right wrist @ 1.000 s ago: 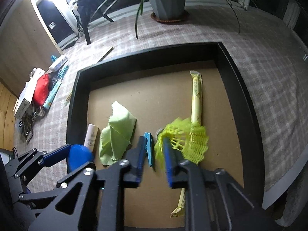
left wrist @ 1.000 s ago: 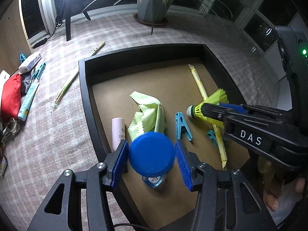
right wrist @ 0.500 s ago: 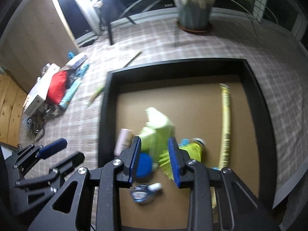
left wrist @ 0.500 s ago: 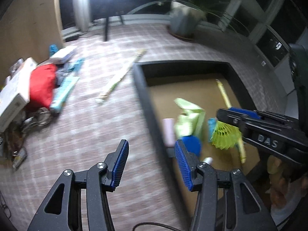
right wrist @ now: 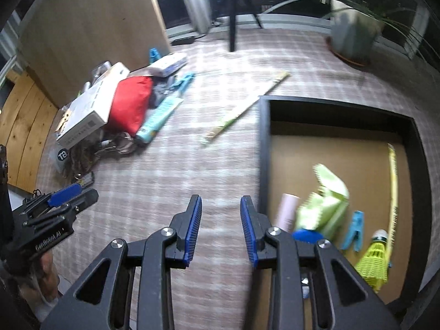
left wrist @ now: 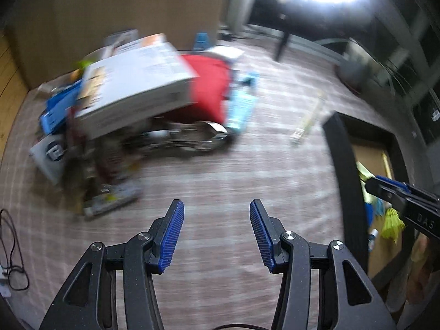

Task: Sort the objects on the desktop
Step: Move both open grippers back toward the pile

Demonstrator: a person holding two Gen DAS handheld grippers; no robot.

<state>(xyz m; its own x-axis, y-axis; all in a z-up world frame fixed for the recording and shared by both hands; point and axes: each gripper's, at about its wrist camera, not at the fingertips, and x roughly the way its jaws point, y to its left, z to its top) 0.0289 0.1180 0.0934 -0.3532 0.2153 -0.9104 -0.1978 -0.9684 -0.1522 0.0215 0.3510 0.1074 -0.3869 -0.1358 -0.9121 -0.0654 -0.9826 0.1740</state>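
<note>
My left gripper (left wrist: 216,236) is open and empty above the checked cloth, facing a blurred pile: a white box (left wrist: 134,79), a red pouch (left wrist: 209,88) and a light blue tube (left wrist: 242,104). My right gripper (right wrist: 220,228) is open and empty, just left of the black tray (right wrist: 264,148). In the tray lie a yellow shuttlecock (right wrist: 375,261), a green cloth (right wrist: 327,200), a blue clip (right wrist: 354,229), a pink tube (right wrist: 287,211), a blue-capped bottle (right wrist: 306,237) and a long yellow packet (right wrist: 393,187).
A long green-and-cream packet (right wrist: 244,107) lies on the cloth between pile and tray. A potted plant (right wrist: 354,33) stands at the back right, a black stand leg (right wrist: 232,24) behind. Wooden panels (right wrist: 82,27) rise behind the pile. A black cable (left wrist: 11,250) lies at the left.
My left gripper let go of the blue-capped bottle in the tray and swung left toward the pile. My right gripper released the shuttlecock in the tray, opened and moved left over the cloth.
</note>
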